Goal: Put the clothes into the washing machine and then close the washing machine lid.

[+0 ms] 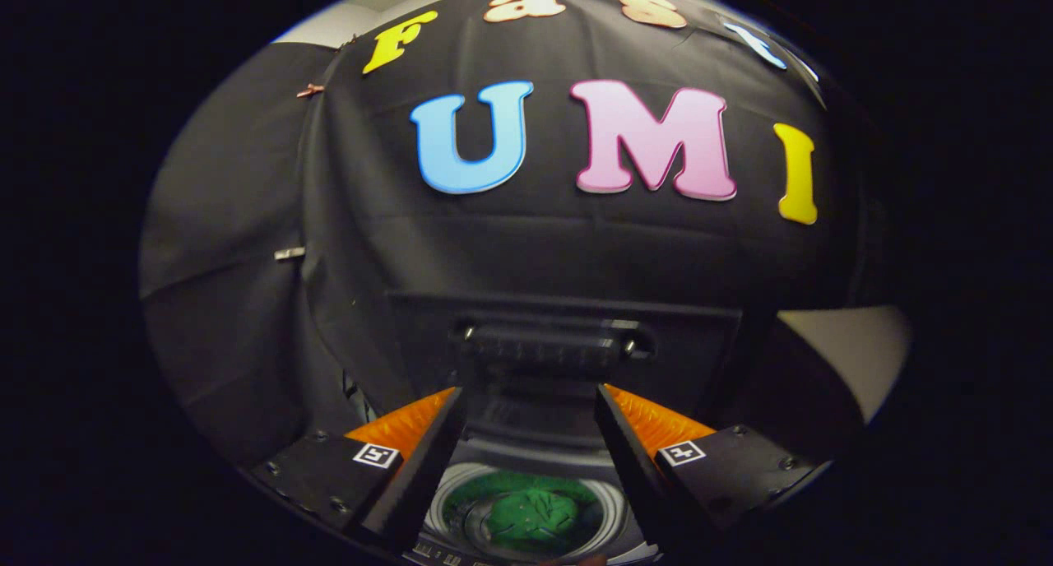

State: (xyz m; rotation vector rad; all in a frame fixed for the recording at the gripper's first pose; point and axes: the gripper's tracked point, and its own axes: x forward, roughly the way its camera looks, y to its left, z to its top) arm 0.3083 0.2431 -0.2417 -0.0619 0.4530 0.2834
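Hovering above the washing machine, the tool is spreading its fingers wide with nothing between them. Green clothes are lying bunched inside the round drum, below and between the fingers. Beyond them, the raised lid is standing against the black booth wall.
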